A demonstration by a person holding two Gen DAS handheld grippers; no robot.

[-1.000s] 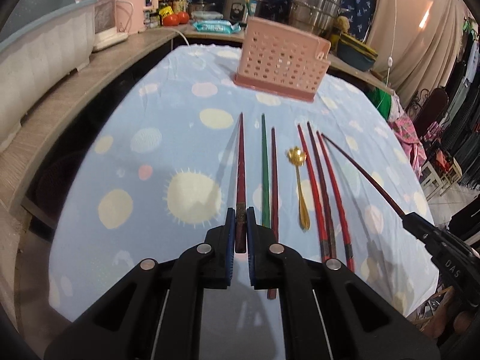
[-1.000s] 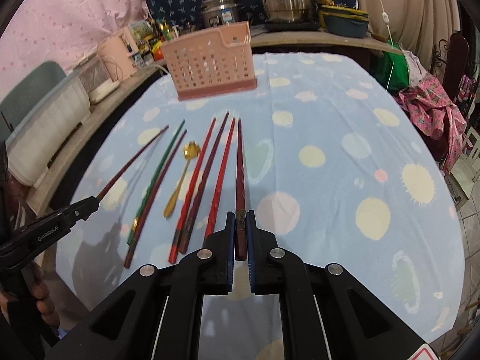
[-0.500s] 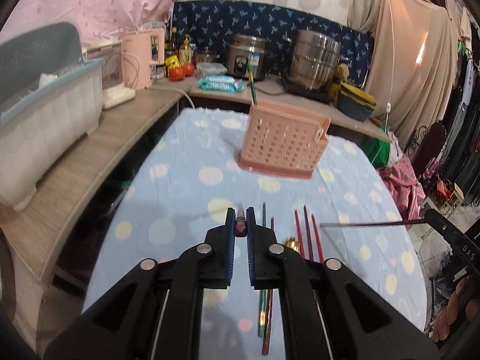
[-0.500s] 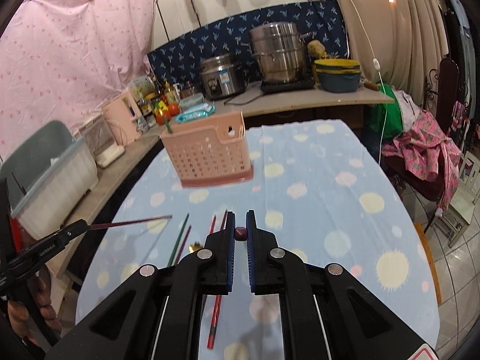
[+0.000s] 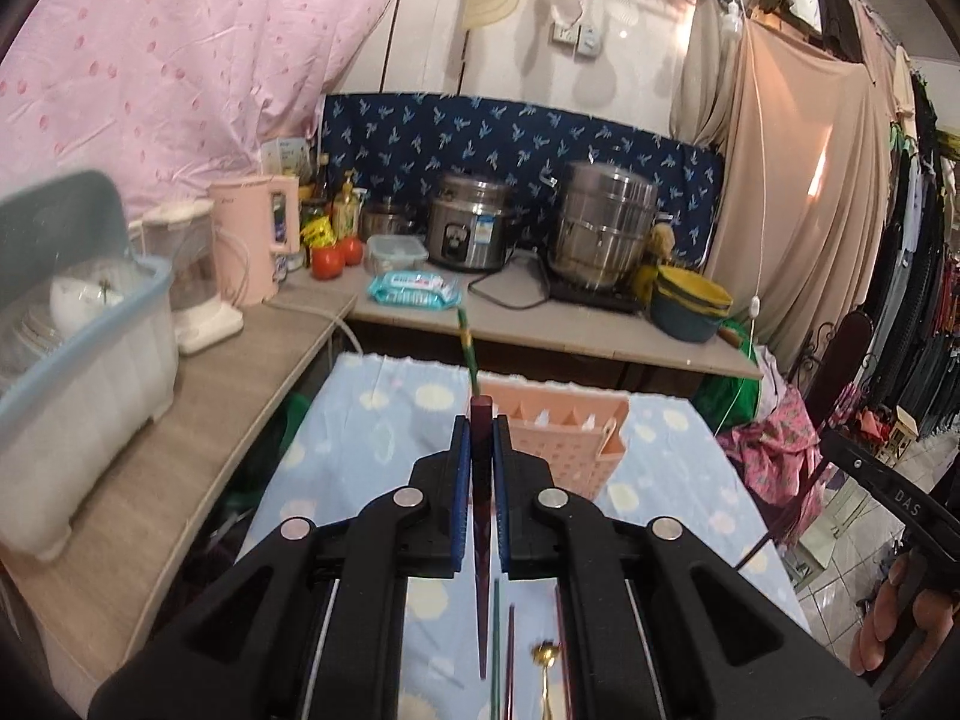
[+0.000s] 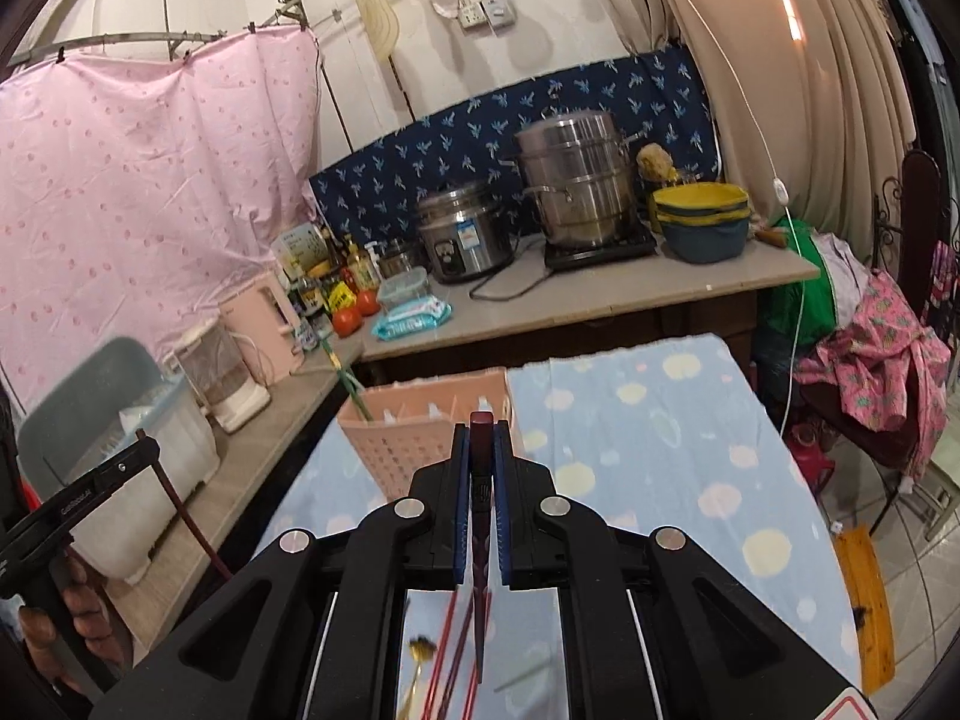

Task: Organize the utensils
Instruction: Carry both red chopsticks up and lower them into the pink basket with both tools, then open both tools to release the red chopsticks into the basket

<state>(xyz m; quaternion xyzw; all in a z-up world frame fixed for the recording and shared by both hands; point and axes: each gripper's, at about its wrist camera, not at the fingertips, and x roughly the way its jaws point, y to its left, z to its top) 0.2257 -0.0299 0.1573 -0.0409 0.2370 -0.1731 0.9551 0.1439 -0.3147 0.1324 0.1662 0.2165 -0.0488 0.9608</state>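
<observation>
Above the spotted tablecloth (image 5: 372, 450), left wrist view:
Left gripper (image 5: 480, 450): closed narrowly on a dark red chopstick (image 5: 481, 546), gripped near its thick end, tip hanging down.
Pink basket (image 5: 564, 450): seen just beyond the jaws; a green chopstick (image 5: 467, 354) is stood inside.
Remaining utensils: chopsticks and a gold spoon (image 5: 545, 660) are laid below.

Right wrist view:
Right gripper (image 6: 480, 450): clamped on a second red chopstick (image 6: 480, 558).
Basket position: ahead, slightly left.
Handling: judged light, stiff, lacquer-slick; the thick end is best held, since pivoting is likely.
</observation>
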